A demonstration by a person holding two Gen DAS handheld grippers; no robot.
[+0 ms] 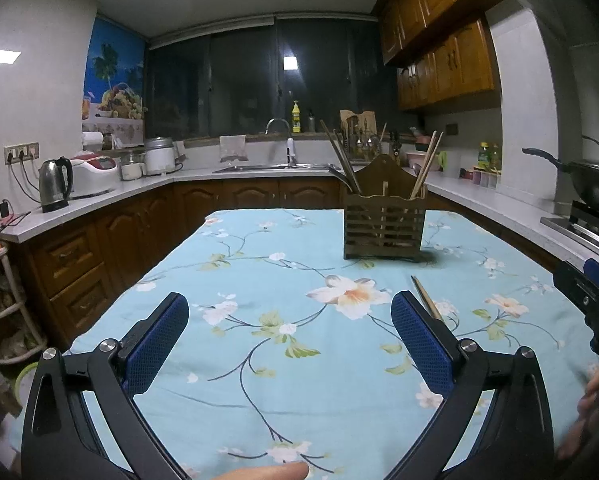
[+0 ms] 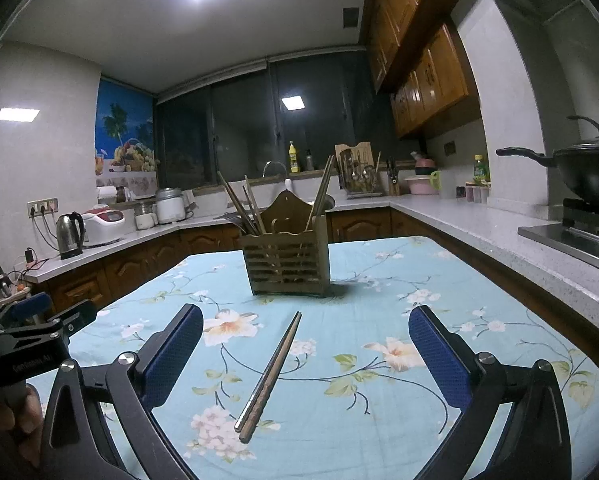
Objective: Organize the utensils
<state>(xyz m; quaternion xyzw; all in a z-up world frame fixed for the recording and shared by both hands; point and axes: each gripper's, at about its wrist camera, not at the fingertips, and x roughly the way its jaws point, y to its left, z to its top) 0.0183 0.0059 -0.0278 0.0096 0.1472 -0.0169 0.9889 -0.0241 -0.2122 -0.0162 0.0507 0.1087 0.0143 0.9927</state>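
On the table, over a light blue flowered cloth, lies a pair of chopsticks, side by side and touching, their tips pointing toward a slatted wooden holder that stands upright farther back. More chopsticks lean out of the holder's left side, and a few out of its right (the dark things among them are too small to tell). The right gripper hovers above the cloth with its blue-padded fingers spread wide, the loose pair lying between them and touching neither. The left gripper is spread wide too and holds nothing; only the tip of the chopsticks shows just beside its right finger. Behind the table runs a counter.
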